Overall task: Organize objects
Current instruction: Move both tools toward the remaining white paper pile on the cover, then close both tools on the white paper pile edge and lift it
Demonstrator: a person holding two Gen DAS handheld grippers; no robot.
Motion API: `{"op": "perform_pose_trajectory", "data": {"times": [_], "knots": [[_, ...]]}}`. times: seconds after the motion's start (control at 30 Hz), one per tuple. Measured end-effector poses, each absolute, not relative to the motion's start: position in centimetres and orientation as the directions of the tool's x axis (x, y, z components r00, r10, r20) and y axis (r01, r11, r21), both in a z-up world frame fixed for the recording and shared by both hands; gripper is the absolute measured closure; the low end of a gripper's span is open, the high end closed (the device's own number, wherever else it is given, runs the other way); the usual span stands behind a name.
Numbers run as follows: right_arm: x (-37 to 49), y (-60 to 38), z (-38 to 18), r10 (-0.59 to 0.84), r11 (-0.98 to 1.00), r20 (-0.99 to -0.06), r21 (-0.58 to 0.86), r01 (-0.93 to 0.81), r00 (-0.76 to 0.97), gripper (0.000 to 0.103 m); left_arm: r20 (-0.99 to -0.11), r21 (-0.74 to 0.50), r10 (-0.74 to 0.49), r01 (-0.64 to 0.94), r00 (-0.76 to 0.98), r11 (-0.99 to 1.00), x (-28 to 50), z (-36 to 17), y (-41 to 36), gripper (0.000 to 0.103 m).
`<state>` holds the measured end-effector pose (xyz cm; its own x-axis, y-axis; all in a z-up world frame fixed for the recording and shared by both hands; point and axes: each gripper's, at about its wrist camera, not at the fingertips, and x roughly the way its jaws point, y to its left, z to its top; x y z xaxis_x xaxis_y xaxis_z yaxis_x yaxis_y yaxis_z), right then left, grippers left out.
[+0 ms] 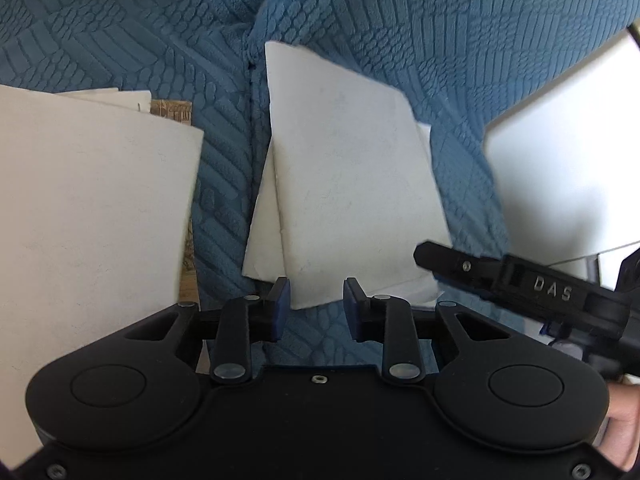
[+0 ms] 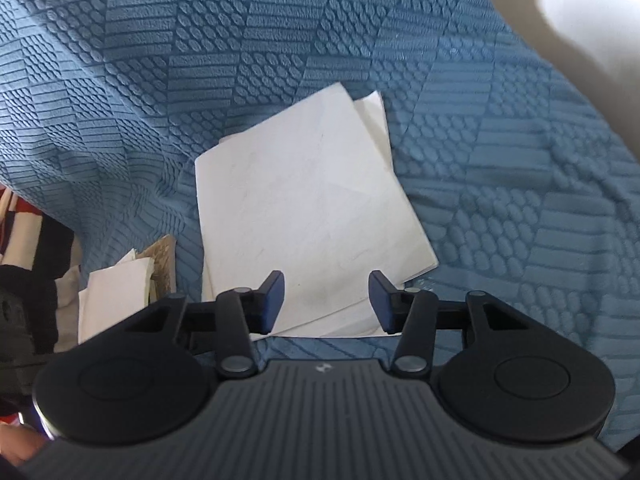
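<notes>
A small stack of folded white papers lies on a blue quilted cloth. My left gripper hovers at the stack's near edge, jaws partly apart. The paper's near corner reaches into the gap and the pads do not press on it. In the right wrist view the same white papers lie ahead. My right gripper is open, its pads standing either side of the stack's near edge without pinching it. The right gripper's black finger reaches in from the right in the left wrist view.
A larger pile of white sheets lies to the left with a brown printed paper under it. Another white sheet lies at the right. A striped fabric shows at the far left. Blue cloth spreads all around.
</notes>
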<state>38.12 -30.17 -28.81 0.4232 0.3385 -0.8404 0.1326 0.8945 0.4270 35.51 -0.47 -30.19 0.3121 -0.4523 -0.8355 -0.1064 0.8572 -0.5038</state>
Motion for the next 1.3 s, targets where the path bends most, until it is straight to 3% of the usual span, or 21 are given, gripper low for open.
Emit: {"op": "perform_pose_trajectory", "data": {"times": [0.23, 0.6, 1.1, 1.3], "knots": [[38.2, -30.0, -29.8, 0.32, 0.9, -0.84, 0.414, 0.136, 0.437, 0.058, -0.834, -0.504, -0.444, -0.125, 0.329, 0.855, 35.2, -30.0, -0.5, 0.073], [37.9, -30.5, -30.2, 0.339, 0.873, -0.823, 0.455, 0.173, 0.455, 0.059, -0.788, -0.597, -0.5, -0.253, 0.359, 0.761, 35.3, -30.7, 0.6, 0.058], [37.5, -32.0, -31.1, 0.396, 0.794, -0.785, 0.554, 0.252, 0.477, 0.06, -0.675, -0.737, -0.63, -0.304, 0.383, 0.604, 35.2, -31.8, 2.8, 0.059], [36.7, -32.5, -31.5, 0.49, 0.657, -0.702, 0.687, 0.311, 0.517, 0.056, -0.603, -0.797, -0.694, -0.336, 0.394, 0.501, 35.4, -32.2, 3.6, 0.06]]}}
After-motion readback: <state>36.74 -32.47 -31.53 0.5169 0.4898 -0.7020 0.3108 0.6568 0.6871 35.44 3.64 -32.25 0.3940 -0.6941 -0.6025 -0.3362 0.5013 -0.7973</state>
